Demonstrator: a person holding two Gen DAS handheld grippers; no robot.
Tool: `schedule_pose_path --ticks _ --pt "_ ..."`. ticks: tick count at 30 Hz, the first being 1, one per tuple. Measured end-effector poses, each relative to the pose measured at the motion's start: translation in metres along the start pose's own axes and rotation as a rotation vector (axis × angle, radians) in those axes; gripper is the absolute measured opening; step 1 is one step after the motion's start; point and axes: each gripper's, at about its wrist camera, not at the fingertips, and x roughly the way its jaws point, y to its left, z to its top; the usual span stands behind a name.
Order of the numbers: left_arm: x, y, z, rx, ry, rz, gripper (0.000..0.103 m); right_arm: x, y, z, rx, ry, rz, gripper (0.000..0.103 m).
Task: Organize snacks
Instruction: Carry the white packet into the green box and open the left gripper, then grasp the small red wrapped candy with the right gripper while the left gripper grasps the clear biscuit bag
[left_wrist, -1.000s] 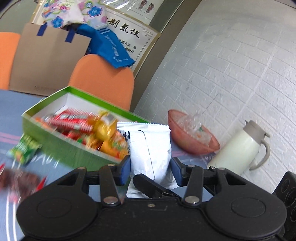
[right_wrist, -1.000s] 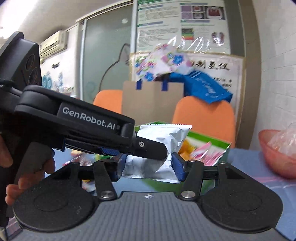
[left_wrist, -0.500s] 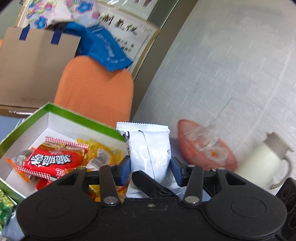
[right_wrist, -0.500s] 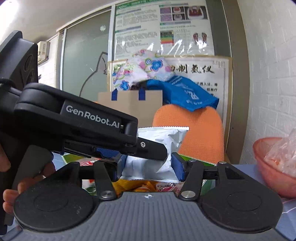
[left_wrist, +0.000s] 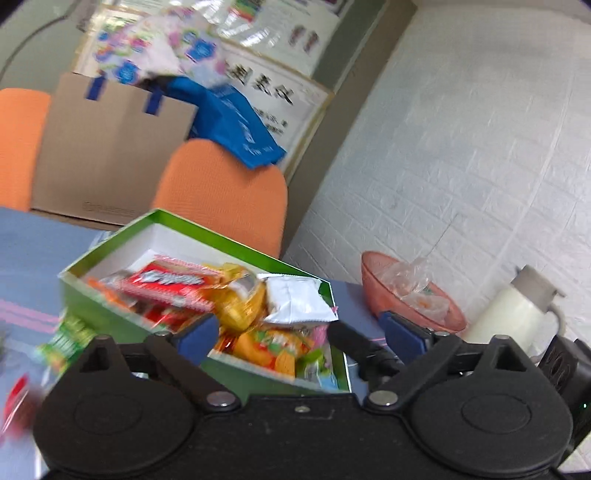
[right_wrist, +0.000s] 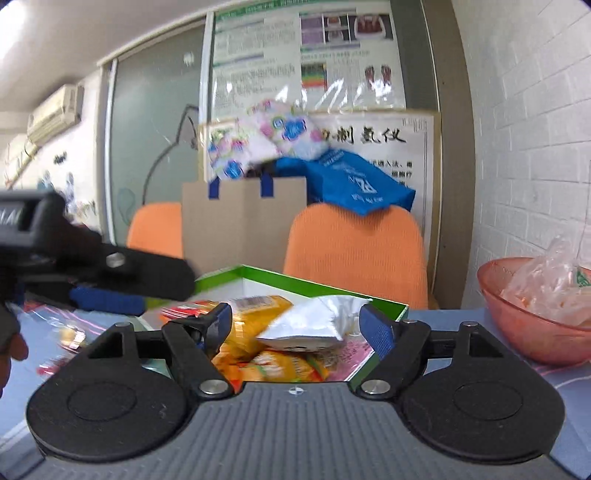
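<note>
A green box (left_wrist: 221, 236) with a white inside stands on the blue table and holds red, yellow and orange snack packets. A white packet (left_wrist: 299, 301) lies tilted on top of them at the box's right end. My left gripper (left_wrist: 299, 332) hangs in front of the box, its jaws opening wide and touching nothing. In the right wrist view the white packet (right_wrist: 314, 325) shows between the opening jaws of my right gripper (right_wrist: 297, 325), whose pads stand clear of it. One of the left gripper's fingers (right_wrist: 147, 273) reaches in from the left, over the green box (right_wrist: 314, 282).
A pink bowl (left_wrist: 410, 295) holding a plastic bag and a white jug (left_wrist: 513, 314) stand right of the box by the brick wall. A green packet (left_wrist: 66, 336) and a red one (left_wrist: 14, 406) lie on the table at left. Orange chairs (left_wrist: 221, 195) and a cardboard box (left_wrist: 110, 147) stand behind.
Both grippers held the white packet upright over the box; now both have spread their jaws and the packet lies in the box. The left gripper has pulled back to the left.
</note>
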Motion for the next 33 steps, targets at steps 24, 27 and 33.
schedule_pose_path --ticks 24,27,33 --pt "-0.134 0.080 -0.079 -0.143 -0.003 0.205 0.103 -0.009 0.049 -0.062 -0.066 0.408 0.143 0.037" --pt "-0.133 0.096 -0.067 -0.150 -0.033 0.258 0.103 -0.023 0.062 -0.061 -0.085 0.391 0.200 0.037" --pt "-0.105 0.147 -0.022 -0.198 -0.063 0.372 0.103 -0.037 0.081 -0.064 -0.062 0.379 0.256 0.037"
